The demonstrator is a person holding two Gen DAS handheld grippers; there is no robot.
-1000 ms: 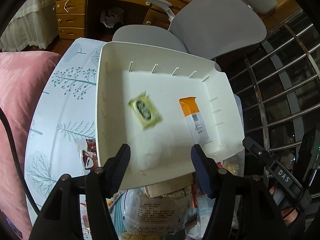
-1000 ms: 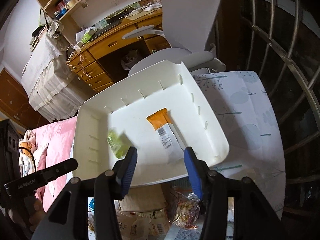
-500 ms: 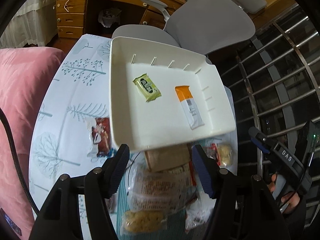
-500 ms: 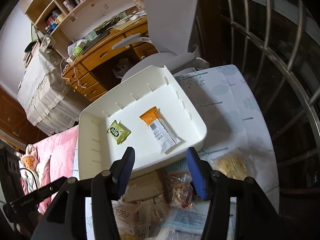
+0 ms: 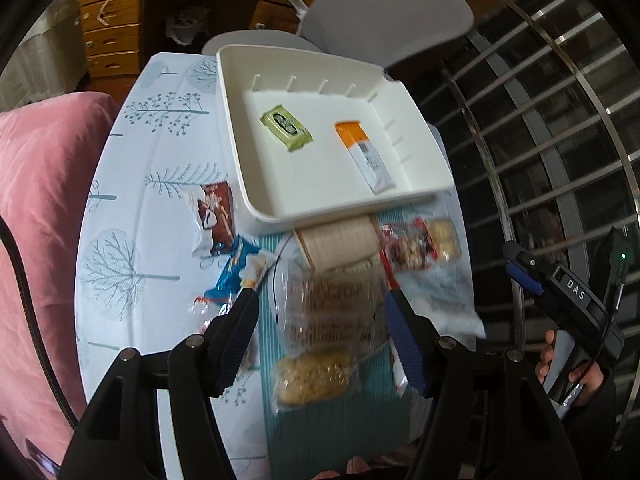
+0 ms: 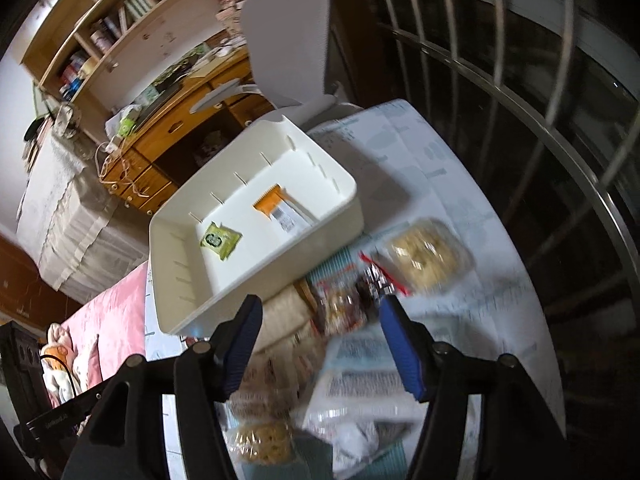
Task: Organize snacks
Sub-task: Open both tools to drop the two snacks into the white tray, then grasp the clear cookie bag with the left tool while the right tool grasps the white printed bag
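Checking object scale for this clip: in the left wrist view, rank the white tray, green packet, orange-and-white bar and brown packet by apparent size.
1. White tray, by far the largest.
2. Brown packet and orange-and-white bar: too close to rank.
3. Green packet, smallest, though it lies farther from the camera.

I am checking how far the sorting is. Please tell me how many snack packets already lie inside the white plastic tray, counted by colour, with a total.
Green square packet: 1
Orange-and-white long bar packet: 1
Total inside the white plastic tray: 2
Both lie flat and apart. The other snacks are still on the table in front of the tray.
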